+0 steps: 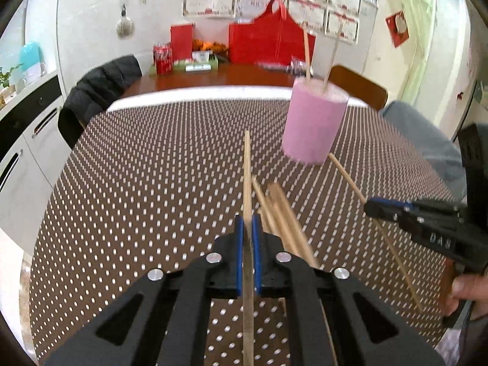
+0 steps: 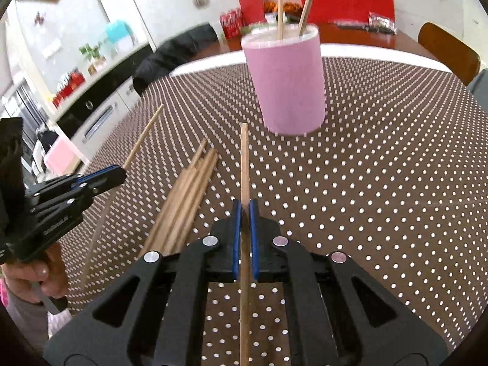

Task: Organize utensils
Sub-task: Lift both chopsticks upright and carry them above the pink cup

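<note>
Clearly, the sorting is only partly done. On the left, the left gripper [image 1: 247, 228] is seen with its jaws closed down to the width of a single chopstick [image 1: 247, 164], which is clamped between the blue pads and points forward along the fingers, lifted off the bench [image 1: 146, 183].

Just right of it, a loose heap of chopsticks [image 2: 186, 195] is left lying on the dotted cloth between the two tools; several are overlapped, so an exact count cannot be given. These remain to be moved.

Further right, the right gripper [image 2: 244, 213] is likewise pinched almost fully together on a second chopstick [image 2: 244, 158], held clear of the bench and aimed toward the cup.

Beyond and to the right, the pink cup [image 2: 286, 82] is stood upright on the bench, well apart from the heap. Two chopsticks [image 2: 279, 0] are already lodged in it, leaning apart from each other; nothing else can be made out inside. By this showing, two sticks are stowed, two are in transit, and the heap is still outstanding.
</note>
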